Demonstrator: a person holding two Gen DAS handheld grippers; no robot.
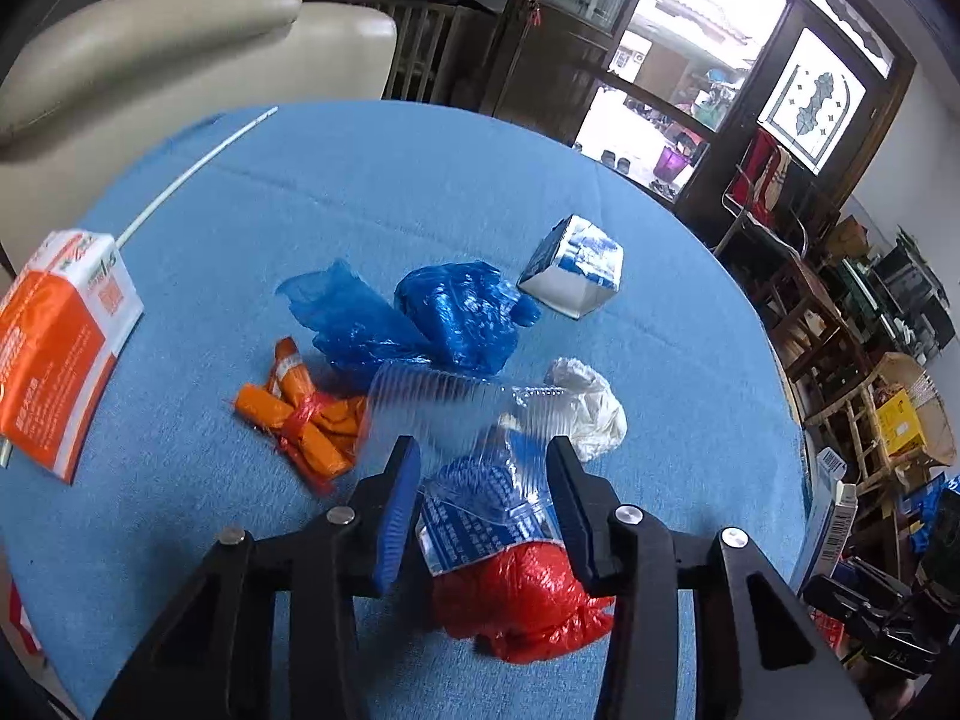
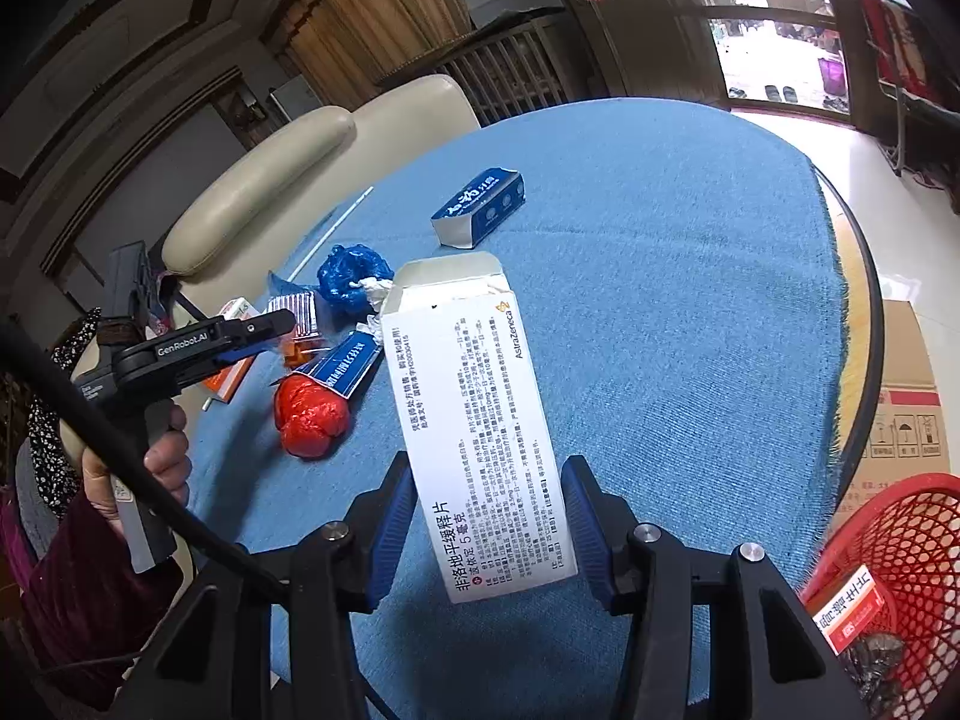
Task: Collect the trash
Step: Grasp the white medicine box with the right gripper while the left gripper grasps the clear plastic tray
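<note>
Trash lies on a round table with a blue cloth [image 1: 420, 192]. My left gripper [image 1: 480, 468] is open over a clear blue-printed wrapper [image 1: 480, 516] and a red plastic wad [image 1: 516, 600]. Beyond lie blue plastic bags [image 1: 444, 312], orange packets [image 1: 306, 420], a white tissue [image 1: 588, 402], a blue-white carton [image 1: 576, 267] and an orange-white box [image 1: 54, 342]. My right gripper [image 2: 489, 507] holds a white medicine box [image 2: 480, 420] between its pads, above the cloth [image 2: 660, 300]. The left gripper [image 2: 252, 330] shows in the right wrist view, by the red wad [image 2: 309, 417].
A red mesh basket [image 2: 900, 540] with trash inside stands below the table's right edge, beside a cardboard box [image 2: 906, 396]. A cream armchair [image 1: 180, 60] is behind the table. A white straw [image 1: 192, 174] lies at the far left. Chairs and clutter stand to the right [image 1: 840, 312].
</note>
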